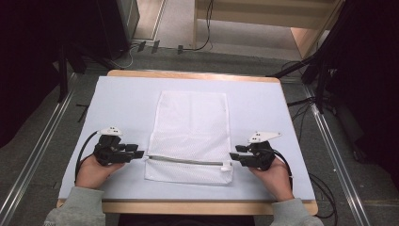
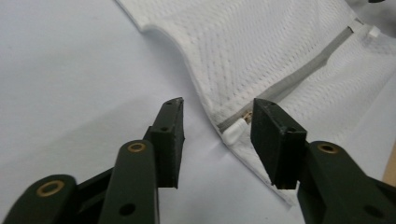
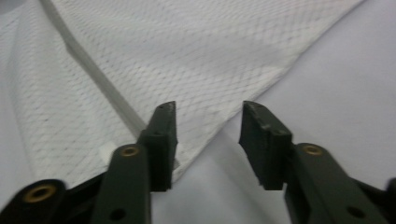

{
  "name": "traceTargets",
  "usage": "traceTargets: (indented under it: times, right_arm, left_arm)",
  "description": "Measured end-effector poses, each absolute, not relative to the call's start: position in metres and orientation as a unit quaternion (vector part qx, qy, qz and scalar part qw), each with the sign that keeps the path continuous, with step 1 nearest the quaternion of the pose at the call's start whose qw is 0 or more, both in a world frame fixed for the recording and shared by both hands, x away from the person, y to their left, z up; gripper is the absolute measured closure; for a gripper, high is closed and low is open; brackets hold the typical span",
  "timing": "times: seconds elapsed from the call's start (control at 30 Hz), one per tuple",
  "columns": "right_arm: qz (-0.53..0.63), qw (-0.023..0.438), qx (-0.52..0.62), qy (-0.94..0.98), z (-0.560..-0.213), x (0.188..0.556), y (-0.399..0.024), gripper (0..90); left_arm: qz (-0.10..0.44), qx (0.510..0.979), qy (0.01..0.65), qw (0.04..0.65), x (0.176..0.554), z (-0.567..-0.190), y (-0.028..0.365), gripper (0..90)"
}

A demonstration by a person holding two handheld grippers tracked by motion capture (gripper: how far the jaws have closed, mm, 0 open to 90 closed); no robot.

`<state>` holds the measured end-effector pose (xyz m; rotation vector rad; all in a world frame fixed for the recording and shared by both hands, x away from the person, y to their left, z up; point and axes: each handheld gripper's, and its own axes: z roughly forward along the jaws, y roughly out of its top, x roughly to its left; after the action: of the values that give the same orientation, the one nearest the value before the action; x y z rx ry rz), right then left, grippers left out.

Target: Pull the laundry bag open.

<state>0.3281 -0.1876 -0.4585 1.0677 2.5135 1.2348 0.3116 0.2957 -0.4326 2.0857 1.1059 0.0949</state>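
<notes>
Mesh laundry bag (image 1: 190,136) lies flat mid-desk (image 1: 122,99), zipper (image 1: 186,160) near its front edge, with the left tool (image 1: 139,154) and right tool (image 1: 234,157) at the zipper's ends, jaws apart, gripping nothing.

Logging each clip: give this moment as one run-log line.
left gripper: open, at zipper's left end | right gripper: open, at right end | mesh bag: flat on table, zipper closed
</notes>
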Motion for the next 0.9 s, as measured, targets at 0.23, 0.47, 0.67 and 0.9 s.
traceTargets:
  times: [0.23, 0.47, 0.67, 0.9]
  right_arm:
    - [0.421, 0.086, 0.385, 0.817, -0.459, 0.333, -0.202, 41.5]
    - [0.41, 0.086, 0.406, 0.812, -0.464, 0.336, -0.213, 38.1]
    - [0.406, 0.091, 0.413, 0.81, -0.467, 0.337, -0.219, 36.7]
    - [0.402, 0.096, 0.421, 0.808, -0.47, 0.338, -0.222, 35.1]
  left_arm:
    - [0.067, 0.809, 0.448, 0.374, 0.316, -0.432, 0.31, 42.4]
    - [0.072, 0.8, 0.468, 0.369, 0.322, -0.436, 0.324, 37.5]
    - [0.082, 0.795, 0.477, 0.365, 0.327, -0.439, 0.332, 34.4]
    - [0.09, 0.791, 0.483, 0.366, 0.333, -0.441, 0.335, 31.7]
